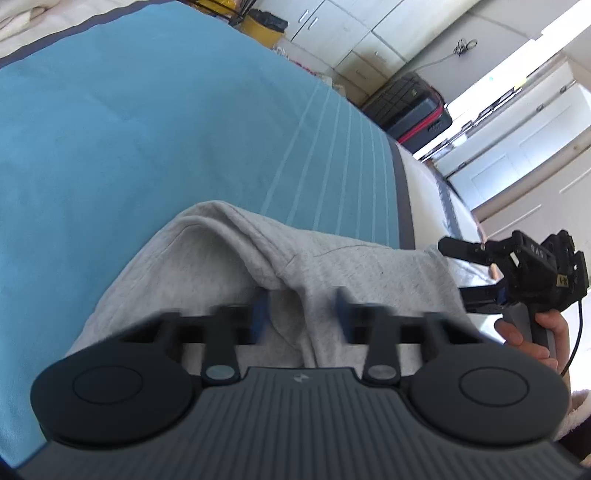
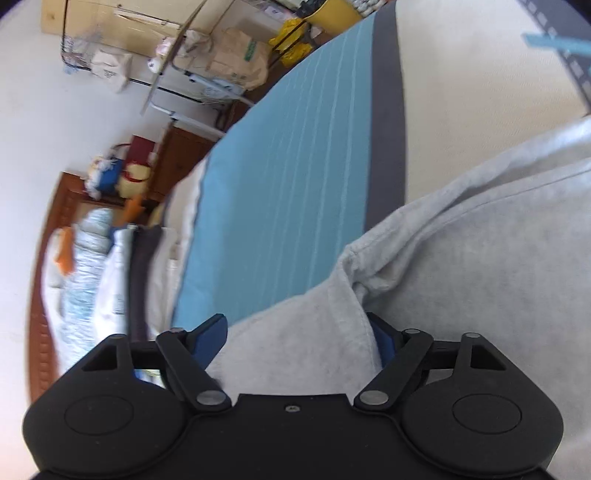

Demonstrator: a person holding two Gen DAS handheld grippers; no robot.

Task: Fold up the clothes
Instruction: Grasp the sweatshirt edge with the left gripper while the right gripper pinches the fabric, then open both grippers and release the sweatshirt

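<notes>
We see a grey garment (image 1: 236, 266) bunched on the blue blanket (image 1: 147, 140) that covers the bed. Our left gripper (image 1: 301, 314) stands with its jaws parted and a fold of the grey cloth lying between them. Our right gripper (image 2: 299, 336) is spread wide too, with the garment's hemmed edge (image 2: 354, 295) filling the gap between its blue pads (image 2: 210, 334).

This is a bedroom in a home: a bed with a blue blanket (image 1: 147, 129), white wardrobes (image 1: 369, 33), a dark suitcase (image 1: 413, 107) and a wooden headboard (image 2: 48, 258).
</notes>
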